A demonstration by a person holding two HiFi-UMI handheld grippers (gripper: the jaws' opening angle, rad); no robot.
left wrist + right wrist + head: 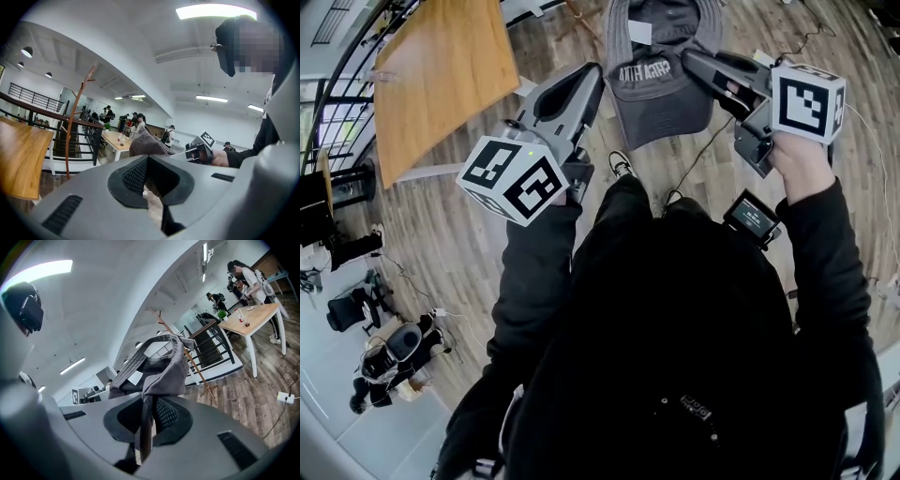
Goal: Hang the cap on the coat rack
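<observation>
Cap [161, 373] — before coat rack [201, 376]

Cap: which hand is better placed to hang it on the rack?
Right. The right tongs are shut on the cap, and the rack stands ahead in the right gripper view. The left tongs are open and empty.

- Black long sleeves [534, 272] and a black top [675, 328] cover the person.
- The left gripper [586, 80] and the right gripper [694, 61] have smooth grey shells and dark ribbed pads [136, 176].
- Each carries a white cube [514, 178] with black square markers.
</observation>
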